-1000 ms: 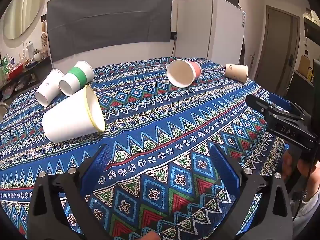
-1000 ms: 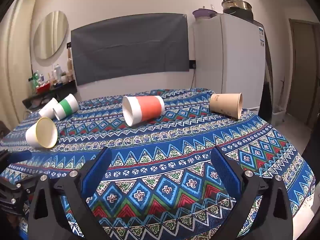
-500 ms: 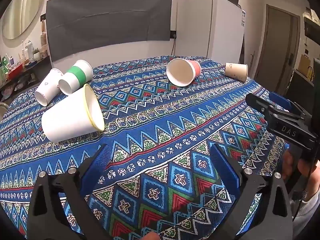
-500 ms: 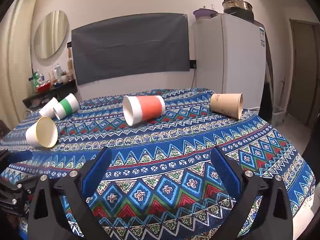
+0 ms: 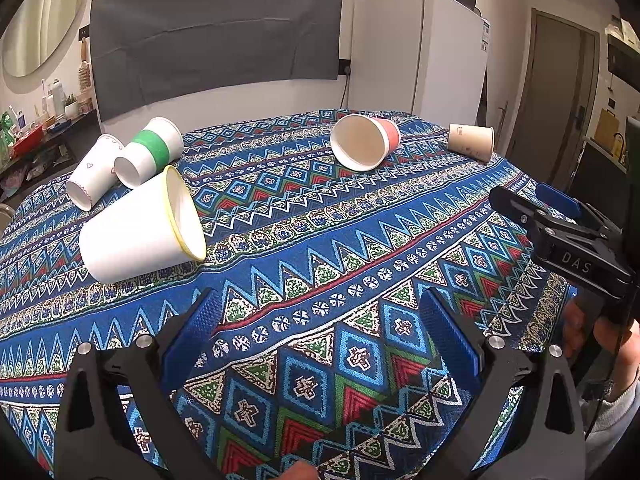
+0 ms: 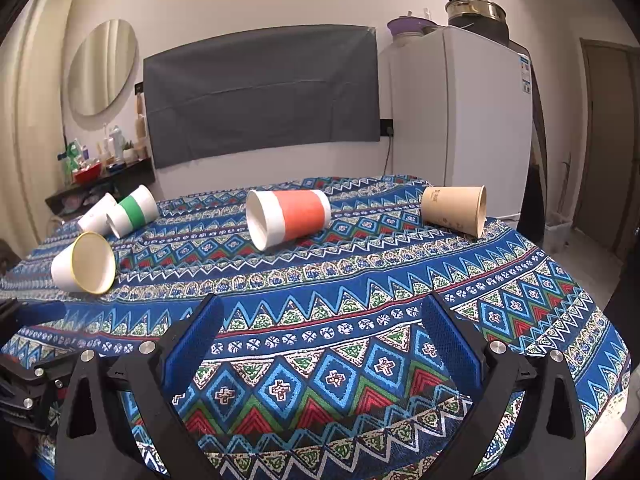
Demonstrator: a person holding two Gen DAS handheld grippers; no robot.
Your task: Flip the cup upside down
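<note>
Five cups lie on their sides on the patterned bench (image 5: pixel 360 240), none flipped yet. Left gripper (image 5: pixel 320 336) wide open, empty; right gripper (image 6: pixel 320 336) likewise. Nearest target looks like the yellow-rimmed cup (image 5: pixel 140 232), ahead-left of the left gripper. Best approach: straddle its mid-wall, squeeze lightly so paper doesn't crush, rotate rim down, set flat

Table w/ blue patterned cloth (image 5: pixel 320 240) carries five cups on their sides: yellow-rimmed (image 5: pixel 140 232), heart-print (image 5: pixel 94 172), green-banded (image 5: pixel 150 152), red-banded (image 5: pixel 364 146), brown (image 5: pixel 470 140).
</note>
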